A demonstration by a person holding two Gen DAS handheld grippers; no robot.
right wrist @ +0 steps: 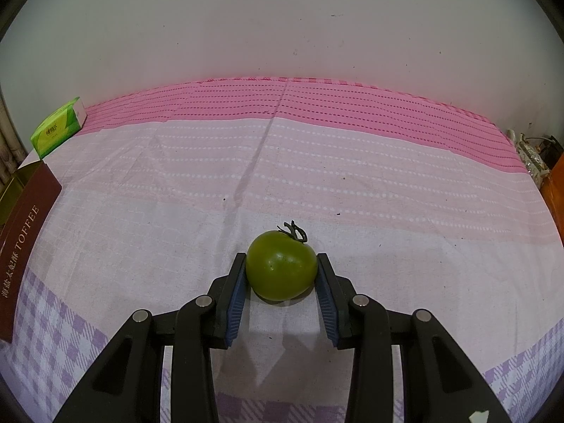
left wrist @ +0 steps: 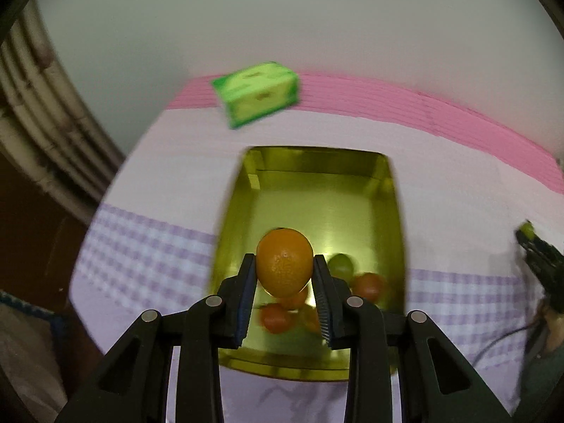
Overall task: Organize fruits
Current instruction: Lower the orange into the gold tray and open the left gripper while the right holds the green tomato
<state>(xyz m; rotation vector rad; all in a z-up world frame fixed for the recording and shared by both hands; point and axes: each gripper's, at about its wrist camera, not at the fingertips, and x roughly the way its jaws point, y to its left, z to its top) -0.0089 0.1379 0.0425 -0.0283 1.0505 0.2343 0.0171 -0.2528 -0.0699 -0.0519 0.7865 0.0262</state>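
My left gripper (left wrist: 284, 264) is shut on an orange (left wrist: 284, 261) and holds it above the near end of a gold tin box (left wrist: 317, 194). The box holds a green fruit (left wrist: 340, 264) and several orange-red fruits (left wrist: 368, 285) near its front. My right gripper (right wrist: 281, 269) is shut on a green tomato (right wrist: 280, 269) with a dark stem, just above the cloth-covered table (right wrist: 317, 183). The right gripper also shows at the far right of the left wrist view (left wrist: 539, 257). The box's brown outer wall, marked TOFFEE, shows at the left of the right wrist view (right wrist: 24, 243).
A green tissue pack (left wrist: 257, 93) lies behind the box near the wall; it also shows in the right wrist view (right wrist: 58, 127). The table's left edge drops to a dark floor (left wrist: 35, 229). Clutter sits at the far right table edge (right wrist: 532, 155).
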